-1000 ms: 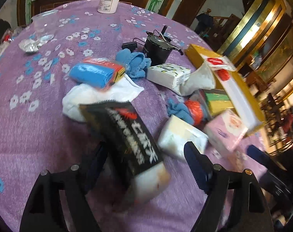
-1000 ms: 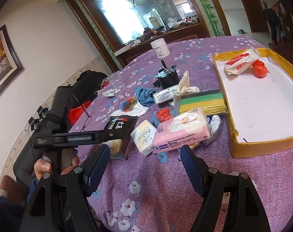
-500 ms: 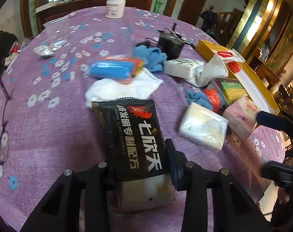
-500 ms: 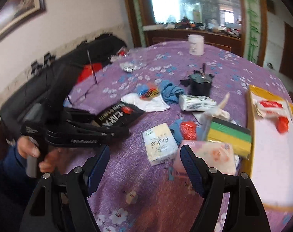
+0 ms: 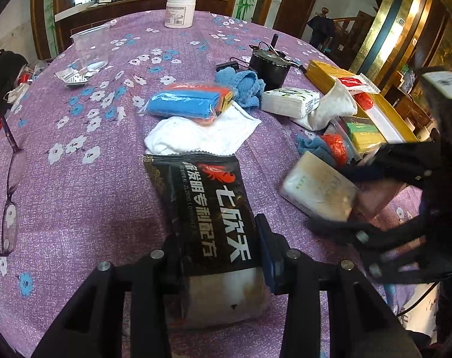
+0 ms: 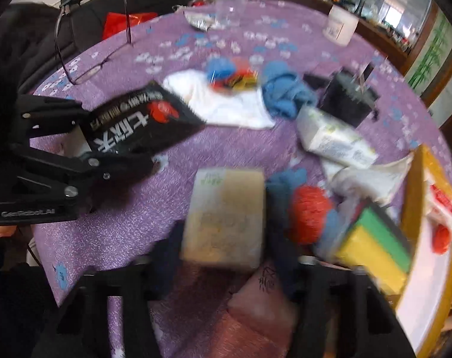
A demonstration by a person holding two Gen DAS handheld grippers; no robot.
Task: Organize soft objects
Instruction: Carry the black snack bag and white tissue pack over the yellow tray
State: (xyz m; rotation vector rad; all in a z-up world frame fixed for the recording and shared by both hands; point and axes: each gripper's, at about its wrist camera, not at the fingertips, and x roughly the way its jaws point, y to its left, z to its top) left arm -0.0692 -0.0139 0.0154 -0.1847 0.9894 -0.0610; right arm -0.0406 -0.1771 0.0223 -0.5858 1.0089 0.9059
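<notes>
Tabletop (image 5: 77, 197): purple cloth, white and blue flower print. Packet (image 5: 208, 208): black, white characters, red crayfish emblem, pale lower end. Fingers (image 5: 269, 256): black with blue pads. Tissue pack (image 6: 226, 217): cream-white, faint green mark. Bagged cloths (image 5: 190, 101): blue, orange edge. Rag (image 5: 196, 134): white. Towel (image 5: 241, 85): light blue. Sponges (image 6: 378, 244): yellow and green. Box (image 5: 330, 73): yellow, white interior. Jar (image 5: 179, 10): white.

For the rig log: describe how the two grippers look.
Left gripper: matte black angular frame, silver screws, blue pads on the fingers, pale lettering along its side. Right gripper: same black frame and dark blue pads, blurred here. No cables or sleeves are clearly visible.
</notes>
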